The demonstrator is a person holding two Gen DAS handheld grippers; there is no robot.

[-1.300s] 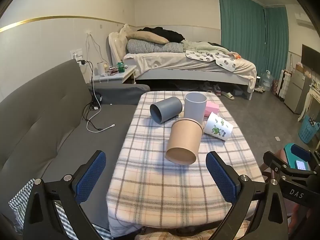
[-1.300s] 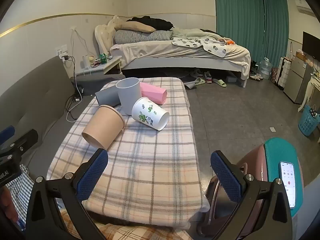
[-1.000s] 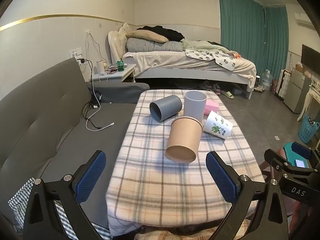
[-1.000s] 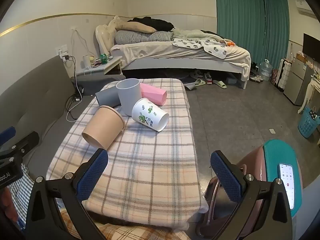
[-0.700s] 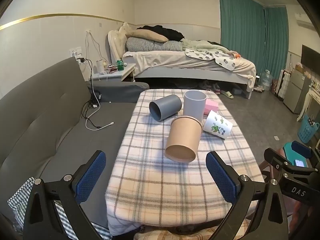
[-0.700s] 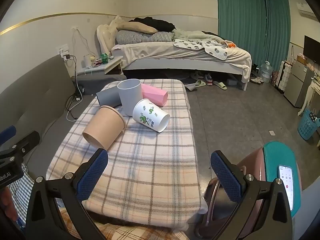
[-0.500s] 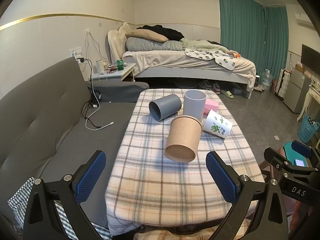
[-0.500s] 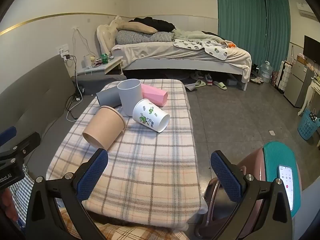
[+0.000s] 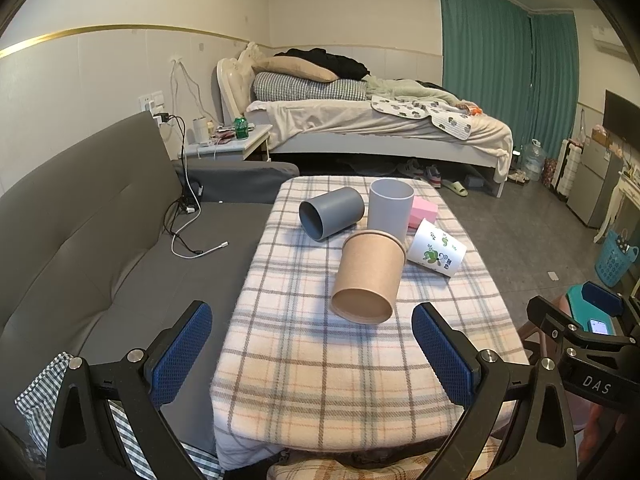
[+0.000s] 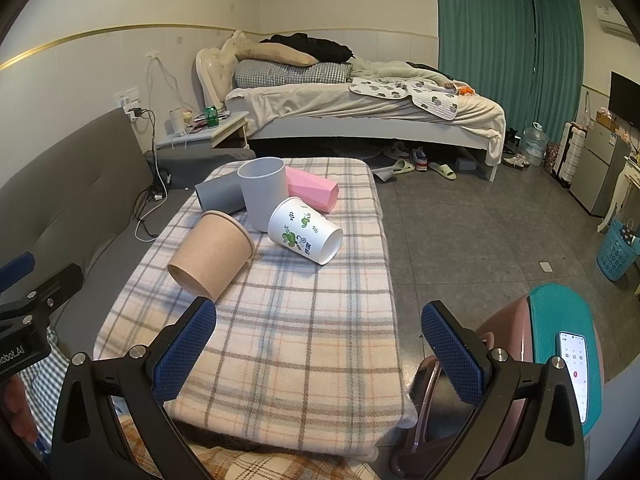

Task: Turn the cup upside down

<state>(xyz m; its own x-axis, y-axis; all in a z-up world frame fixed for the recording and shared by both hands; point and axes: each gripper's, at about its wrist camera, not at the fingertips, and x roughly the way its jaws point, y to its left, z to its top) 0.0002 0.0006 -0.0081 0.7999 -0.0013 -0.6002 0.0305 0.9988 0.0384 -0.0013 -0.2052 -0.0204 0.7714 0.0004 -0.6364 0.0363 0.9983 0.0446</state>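
Lying sideways: kraft paper cup (image 9: 368,276) | plaid cloth (image 9: 320,360); both tongs agape

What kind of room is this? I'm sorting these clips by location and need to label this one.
Most likely a lived-in studio or bedroom: an unmade bed with pillows at the back, a grey sofa on the left, and a low table under a plaid cloth holding cups. Shoes lie under the bed.
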